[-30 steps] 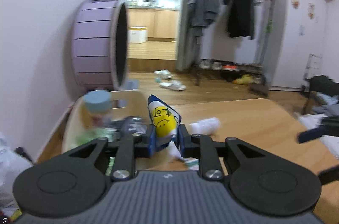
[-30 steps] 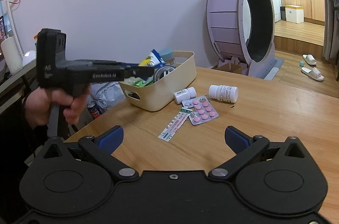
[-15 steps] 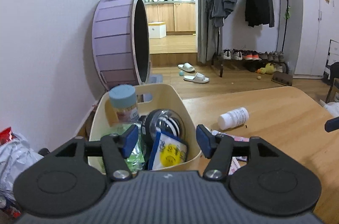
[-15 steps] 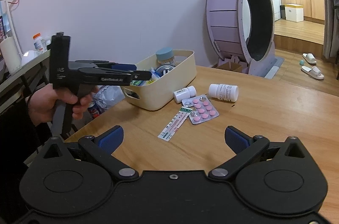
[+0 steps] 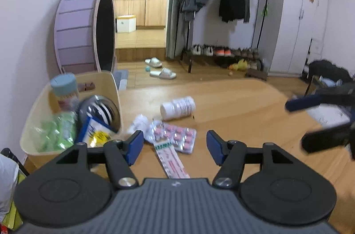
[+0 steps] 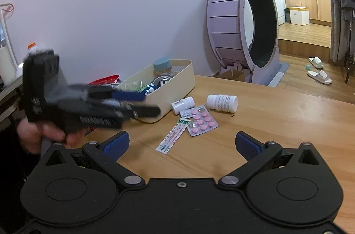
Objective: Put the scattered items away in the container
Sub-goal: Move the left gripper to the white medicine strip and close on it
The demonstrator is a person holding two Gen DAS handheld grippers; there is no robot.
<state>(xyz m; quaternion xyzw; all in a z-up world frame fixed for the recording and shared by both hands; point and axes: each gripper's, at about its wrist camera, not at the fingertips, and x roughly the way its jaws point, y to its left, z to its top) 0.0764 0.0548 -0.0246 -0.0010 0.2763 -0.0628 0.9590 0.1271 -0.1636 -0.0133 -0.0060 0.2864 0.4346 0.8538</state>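
A cream bin [image 5: 114, 87] [image 6: 177, 83] stands at the table's left and holds a blue-capped jar [image 5: 63, 87], a striped can [image 5: 99, 107], a green pack and a blue and yellow packet [image 5: 97, 134]. On the table beside it lie a small white bottle [image 6: 183, 104], a larger white bottle [image 5: 177, 107] [image 6: 221, 102], a pink pill blister [image 5: 177, 137] [image 6: 200, 119] and a paper strip [image 5: 170, 160] [image 6: 173, 138]. My left gripper [image 5: 173, 147] is open and empty above the blister. My right gripper [image 6: 180, 144] is open and empty, short of the strip.
A purple cat wheel [image 6: 241, 30] stands on the floor behind the table. A clothes rack [image 5: 221, 1] and slippers [image 5: 162, 72] are farther back. A red bag [image 6: 104, 80] lies left of the bin. The wooden table [image 6: 277, 123] stretches right.
My left gripper let the blue and yellow packet go into the bin, opened, and swung right to over the pill blister. The right gripper has stayed still and open.
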